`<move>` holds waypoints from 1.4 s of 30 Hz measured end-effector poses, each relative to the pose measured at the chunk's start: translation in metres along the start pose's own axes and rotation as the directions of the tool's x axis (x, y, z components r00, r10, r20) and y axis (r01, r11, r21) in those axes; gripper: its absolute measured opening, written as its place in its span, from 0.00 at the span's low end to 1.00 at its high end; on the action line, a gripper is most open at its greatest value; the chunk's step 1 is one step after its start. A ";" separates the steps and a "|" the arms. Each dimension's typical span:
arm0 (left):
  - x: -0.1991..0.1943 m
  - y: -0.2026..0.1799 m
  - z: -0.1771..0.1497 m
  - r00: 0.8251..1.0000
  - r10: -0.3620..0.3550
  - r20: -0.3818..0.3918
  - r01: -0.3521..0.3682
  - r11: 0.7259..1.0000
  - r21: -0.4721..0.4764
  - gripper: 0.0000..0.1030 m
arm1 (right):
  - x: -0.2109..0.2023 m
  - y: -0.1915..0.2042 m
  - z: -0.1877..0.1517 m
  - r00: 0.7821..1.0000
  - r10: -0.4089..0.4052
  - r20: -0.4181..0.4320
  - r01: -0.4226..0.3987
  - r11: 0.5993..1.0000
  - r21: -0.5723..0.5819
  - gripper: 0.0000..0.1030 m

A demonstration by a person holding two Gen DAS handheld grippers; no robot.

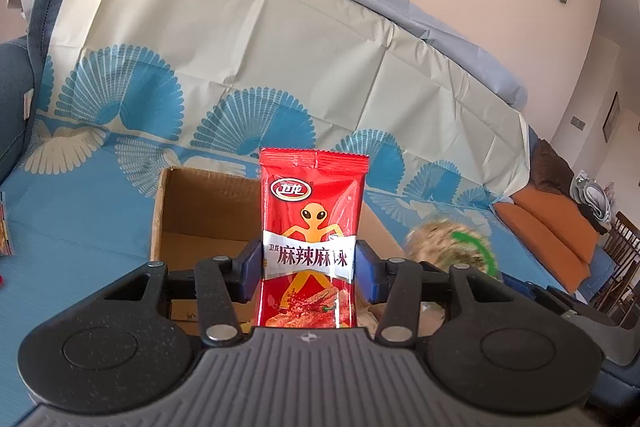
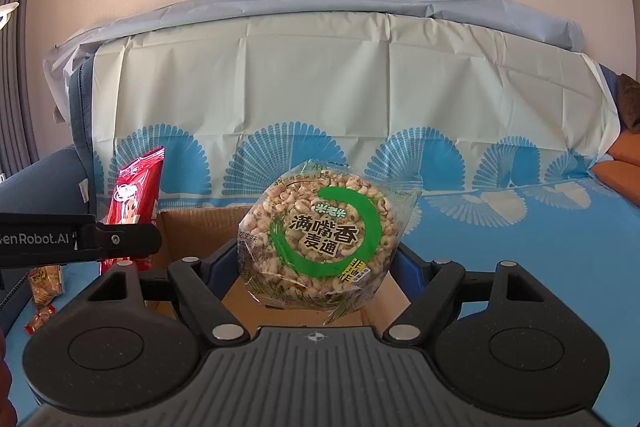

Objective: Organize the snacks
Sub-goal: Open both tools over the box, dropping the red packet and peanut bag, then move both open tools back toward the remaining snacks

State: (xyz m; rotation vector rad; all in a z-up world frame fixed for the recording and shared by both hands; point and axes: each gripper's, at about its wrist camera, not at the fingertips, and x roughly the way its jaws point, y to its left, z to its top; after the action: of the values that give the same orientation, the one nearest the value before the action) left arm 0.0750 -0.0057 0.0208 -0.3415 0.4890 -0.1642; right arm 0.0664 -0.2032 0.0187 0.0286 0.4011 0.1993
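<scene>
My left claw (image 1: 309, 263) holds the red snack packet (image 1: 312, 223) upright over the cardboard box (image 1: 200, 215); whether its pads press or only flank it I cannot tell. My right claw (image 2: 316, 259) grips the round puffed-grain bag (image 2: 324, 231) above the same box. Neither is in yet, I judge. Small packets (image 2: 44, 283) at nine o'clock wait on the blue cloth (image 2: 520, 227). Box walls sit close; the room above is open.

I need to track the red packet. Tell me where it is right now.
The red snack packet stands upright between the left gripper fingers, above the open cardboard box. The right wrist view shows it at far left.
</scene>
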 end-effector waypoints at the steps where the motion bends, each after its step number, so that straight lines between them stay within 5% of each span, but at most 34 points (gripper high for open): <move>1: 0.002 0.001 0.000 1.000 -0.011 -0.015 0.011 1.000 -0.006 0.70 | 0.001 0.002 -0.001 1.000 -0.009 -0.007 0.009 1.000 0.001 0.87; 11: -0.018 0.028 0.008 0.997 0.072 0.042 -0.070 0.996 -0.045 0.72 | 0.007 0.032 -0.001 0.999 -0.034 -0.006 0.035 0.999 0.041 0.89; 20: -0.046 0.079 0.019 0.981 0.188 0.052 -0.180 0.976 -0.119 0.72 | 0.006 0.093 -0.002 1.000 0.025 0.010 -0.025 0.999 0.023 0.87; 27: -0.079 0.125 0.030 0.929 0.360 0.079 -0.349 0.928 -0.131 0.71 | 0.006 0.147 -0.007 0.991 0.133 0.016 -0.133 0.991 0.021 0.58; 31: -0.089 0.152 0.042 0.939 0.342 0.034 -0.339 0.939 -0.064 0.69 | 0.008 0.176 -0.013 0.980 0.200 0.003 -0.200 0.979 0.026 0.50; 32: -0.091 0.158 0.044 0.941 0.338 0.033 -0.337 0.941 -0.034 0.67 | 0.009 0.183 -0.014 0.977 0.215 -0.005 -0.215 0.976 0.026 0.48; 35: -0.095 0.183 0.045 0.928 0.372 0.018 -0.373 0.928 0.026 0.39 | 0.010 0.204 -0.019 0.963 0.268 -0.019 -0.267 0.963 0.027 0.42; 37: -0.094 0.205 0.043 0.915 0.401 -0.030 -0.402 0.916 0.004 0.14 | 0.010 0.217 -0.022 0.952 0.303 -0.030 -0.303 0.953 0.018 0.36; 42: -0.099 0.241 0.039 0.898 0.435 -0.071 -0.440 0.895 -0.078 0.10 | 0.016 0.243 -0.032 0.930 0.360 -0.073 -0.360 0.933 0.007 0.33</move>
State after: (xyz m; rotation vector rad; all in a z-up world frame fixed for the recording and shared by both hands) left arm 0.0255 0.2530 0.0090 -0.3096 0.6150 0.2912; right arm 0.0231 0.0382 -0.0006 0.0890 0.4664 0.5665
